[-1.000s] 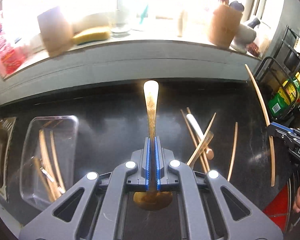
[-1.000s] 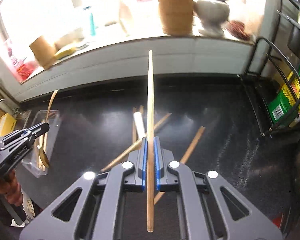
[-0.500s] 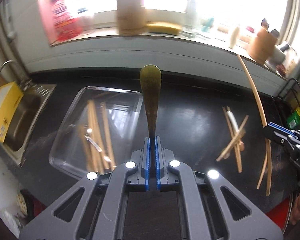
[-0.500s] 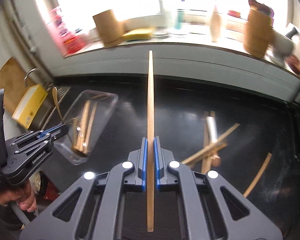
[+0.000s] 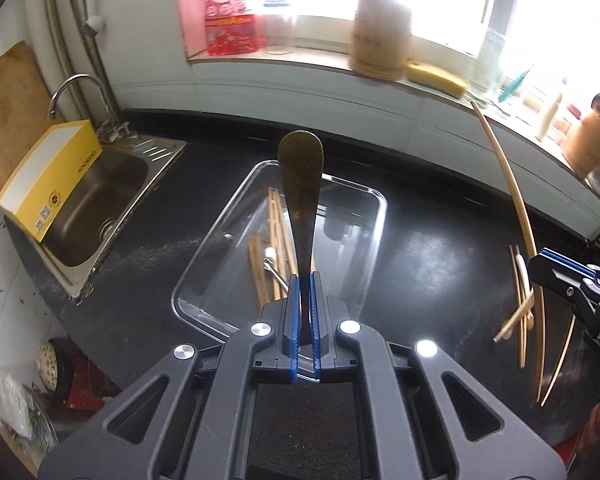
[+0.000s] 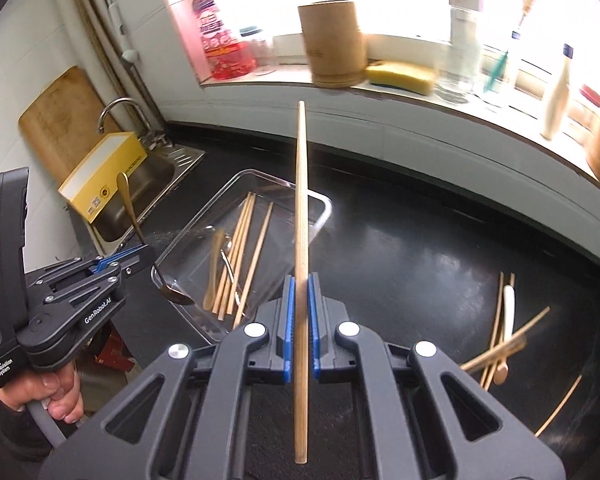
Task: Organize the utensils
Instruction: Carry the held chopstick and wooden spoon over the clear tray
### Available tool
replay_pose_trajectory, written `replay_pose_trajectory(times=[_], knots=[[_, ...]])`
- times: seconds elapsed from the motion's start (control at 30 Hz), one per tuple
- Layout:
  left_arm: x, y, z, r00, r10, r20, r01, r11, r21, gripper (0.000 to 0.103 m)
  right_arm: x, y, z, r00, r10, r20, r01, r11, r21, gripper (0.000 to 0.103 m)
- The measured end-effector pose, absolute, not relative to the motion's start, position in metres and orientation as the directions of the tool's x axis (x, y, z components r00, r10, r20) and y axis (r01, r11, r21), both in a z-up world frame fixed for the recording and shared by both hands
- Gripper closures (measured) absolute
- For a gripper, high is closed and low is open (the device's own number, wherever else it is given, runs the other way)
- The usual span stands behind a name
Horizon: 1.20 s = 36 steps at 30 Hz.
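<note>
Glossy black surface [image 5: 440, 264] is reflecting window light beneath a clear tray [image 5: 374, 216] showing pale tan chopsticks [image 6: 256, 248] inside. Dark brassy-gold spoon [image 5: 302, 184] is sitting between blue-padded charcoal fingers [image 5: 293, 312]; a light bamboo chopstick [image 6: 302, 240] is showing against matching blue pads. A yellow-and-white box [image 5: 48, 176] is glowing beside the steel-grey sink [image 5: 96, 200]; a red-pink bottle [image 6: 222, 28] and a yellow sponge [image 6: 400, 74] are brightening the sill.

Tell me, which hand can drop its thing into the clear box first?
Probably the left. Its tool grips the dark metal spoon right above the clear plastic box. The right tool, pinching the long wooden chopstick, looks further off to one side.
</note>
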State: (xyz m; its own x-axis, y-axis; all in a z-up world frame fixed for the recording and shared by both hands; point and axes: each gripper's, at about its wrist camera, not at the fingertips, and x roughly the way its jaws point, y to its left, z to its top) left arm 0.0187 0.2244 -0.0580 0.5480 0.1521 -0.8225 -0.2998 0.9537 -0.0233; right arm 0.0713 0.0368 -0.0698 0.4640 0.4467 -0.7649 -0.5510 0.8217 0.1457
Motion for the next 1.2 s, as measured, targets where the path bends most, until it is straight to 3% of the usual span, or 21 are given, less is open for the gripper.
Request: replay_pose_trajectory(times=[0.6,1.2], knots=[[0.043,0.257,-0.085,0.501,0.163,-0.850,-0.379,0.924,-0.046,0.099,0.107,0.089,-0.085,0.359,0.487,-0.797,-0.616,0.765,0.190,0.096],[0.084,0.302,-0.153,0.431,0.128,-0.893,-0.452,0.888,-0.091,0.099,0.182,0.184,-0.166,0.115,0.493,-0.862,-0.658,0.688,0.306,0.096]])
